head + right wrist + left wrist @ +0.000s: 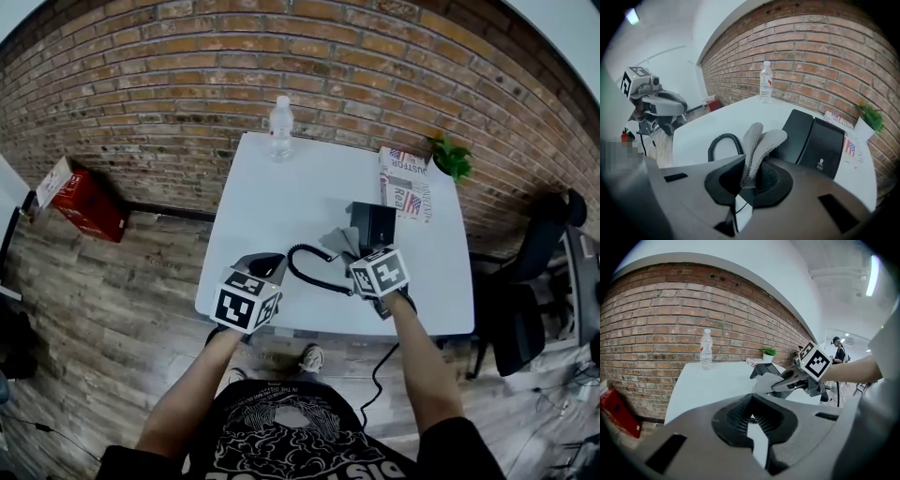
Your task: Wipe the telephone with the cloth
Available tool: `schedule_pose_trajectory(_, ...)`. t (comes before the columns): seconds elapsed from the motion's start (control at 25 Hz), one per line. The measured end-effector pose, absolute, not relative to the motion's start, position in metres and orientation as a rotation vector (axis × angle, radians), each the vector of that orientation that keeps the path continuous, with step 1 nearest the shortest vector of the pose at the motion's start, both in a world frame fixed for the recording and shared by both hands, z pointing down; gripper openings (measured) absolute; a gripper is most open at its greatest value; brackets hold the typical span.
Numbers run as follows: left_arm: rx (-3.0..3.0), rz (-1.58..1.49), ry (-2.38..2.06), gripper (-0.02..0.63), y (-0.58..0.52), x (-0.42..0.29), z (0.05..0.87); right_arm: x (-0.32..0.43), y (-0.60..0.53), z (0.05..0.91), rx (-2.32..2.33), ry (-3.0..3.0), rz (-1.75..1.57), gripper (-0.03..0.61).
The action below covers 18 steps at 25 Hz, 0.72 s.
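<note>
— Telephone (373,225): where do we find it?

— Just right of centre in our head view, black, lying on the white table (281,202). Its coiled cord (305,269) loops away toward the lower left.

— And our cloth?

— We have the grey cloth (759,143) clamped in the right gripper (751,183). Its folds stick up out of the jaws, just left of the telephone. We cannot tell whether cloth and telephone touch.

— Our other gripper?

— The left gripper (752,420) hovers at the table's lower left edge, well apart from the telephone. Its jaws are drawn nearly together with nothing between them.

— Farther out?

— We see a water bottle (281,127) upright at the table's top edge, by the brick wall. A printed paper (405,183) and a small green plant (452,157) are at the upper right corner.
</note>
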<state>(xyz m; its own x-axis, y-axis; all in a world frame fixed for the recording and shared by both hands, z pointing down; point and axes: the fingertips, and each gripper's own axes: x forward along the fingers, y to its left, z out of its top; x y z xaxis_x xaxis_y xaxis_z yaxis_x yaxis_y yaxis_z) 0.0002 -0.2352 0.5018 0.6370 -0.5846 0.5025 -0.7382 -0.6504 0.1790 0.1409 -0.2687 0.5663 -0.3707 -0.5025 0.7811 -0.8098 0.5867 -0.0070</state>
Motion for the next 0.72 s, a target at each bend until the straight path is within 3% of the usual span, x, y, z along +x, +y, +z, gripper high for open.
schedule_pose_trajectory(0.72,2.519,0.585,-0.989,0.005,-0.226,-0.008,0.502,0.138,-0.228,0.583,1.190,-2.027,0.596,0.011)
